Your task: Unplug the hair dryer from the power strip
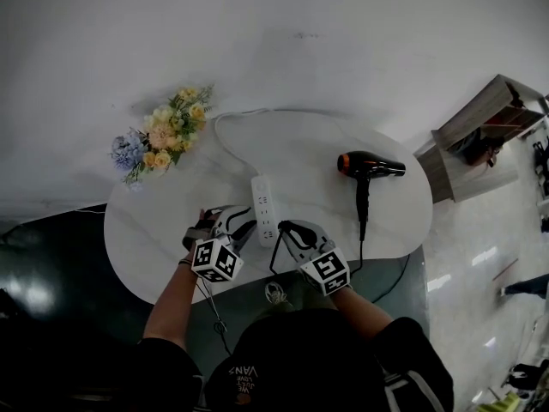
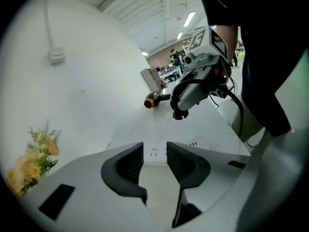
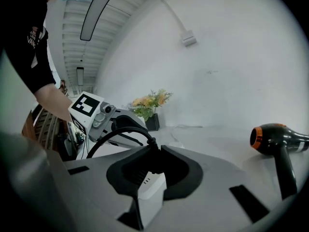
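Observation:
The white power strip (image 1: 264, 209) lies in the middle of the round white table (image 1: 154, 247). The black hair dryer (image 1: 369, 166) lies to its right, its black cord (image 1: 361, 239) running off the near edge. My right gripper (image 3: 150, 151) is shut on the black plug (image 3: 148, 164) at the strip's near end. The strip's white end (image 3: 152, 191) shows just below the jaws. Whether the pins still sit in it is hidden. My left gripper (image 2: 154, 145) hangs open above the strip (image 2: 193, 145), nothing between its pads.
A bunch of yellow and blue flowers (image 1: 163, 136) stands at the table's back left. The strip's white cable (image 1: 227, 136) runs back to a wall outlet (image 2: 57, 57). A wooden shelf unit (image 1: 480, 136) stands on the floor to the right.

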Demonstrator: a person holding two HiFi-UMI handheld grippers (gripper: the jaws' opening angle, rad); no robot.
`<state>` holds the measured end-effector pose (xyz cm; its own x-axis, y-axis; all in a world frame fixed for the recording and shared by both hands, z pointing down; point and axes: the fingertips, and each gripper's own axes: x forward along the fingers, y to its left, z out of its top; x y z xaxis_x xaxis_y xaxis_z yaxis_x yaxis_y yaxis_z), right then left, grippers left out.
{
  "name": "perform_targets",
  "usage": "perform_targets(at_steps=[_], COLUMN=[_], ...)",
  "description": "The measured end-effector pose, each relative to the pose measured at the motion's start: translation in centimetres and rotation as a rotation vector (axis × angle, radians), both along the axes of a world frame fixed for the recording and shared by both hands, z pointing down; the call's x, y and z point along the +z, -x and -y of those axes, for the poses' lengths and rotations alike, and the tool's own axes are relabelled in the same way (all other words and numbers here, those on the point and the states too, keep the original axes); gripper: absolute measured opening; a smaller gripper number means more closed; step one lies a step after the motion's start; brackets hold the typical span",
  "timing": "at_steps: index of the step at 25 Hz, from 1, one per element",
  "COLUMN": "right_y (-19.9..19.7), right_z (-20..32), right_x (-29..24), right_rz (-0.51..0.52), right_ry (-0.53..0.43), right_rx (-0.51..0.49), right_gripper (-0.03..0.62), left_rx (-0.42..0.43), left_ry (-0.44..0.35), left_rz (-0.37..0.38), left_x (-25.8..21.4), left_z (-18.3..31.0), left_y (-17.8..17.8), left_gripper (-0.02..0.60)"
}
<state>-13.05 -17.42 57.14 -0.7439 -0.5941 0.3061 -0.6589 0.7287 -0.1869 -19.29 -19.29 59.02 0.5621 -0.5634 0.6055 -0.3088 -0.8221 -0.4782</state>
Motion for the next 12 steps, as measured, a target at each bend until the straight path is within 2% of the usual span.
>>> perform_targets(at_steps=[7, 12], right_y=[-0.6, -1.0], right_z=[-0.2, -0.5], right_x=[-2.8, -4.9], right_rz=[0.026, 0.054], right_ry=[-0.037, -0.064], right_rx=[0.013, 0.01], right_gripper=[0.077, 0.075], left_rx=[-0.238, -0.353], left_ry=[-0.098, -0.161], left_rz=[-0.214, -0.325], left_x=[-5.2, -8.2], left_z=[-0.4, -1.6], left_y=[1.3, 2.1], left_gripper=[0.051, 0.026])
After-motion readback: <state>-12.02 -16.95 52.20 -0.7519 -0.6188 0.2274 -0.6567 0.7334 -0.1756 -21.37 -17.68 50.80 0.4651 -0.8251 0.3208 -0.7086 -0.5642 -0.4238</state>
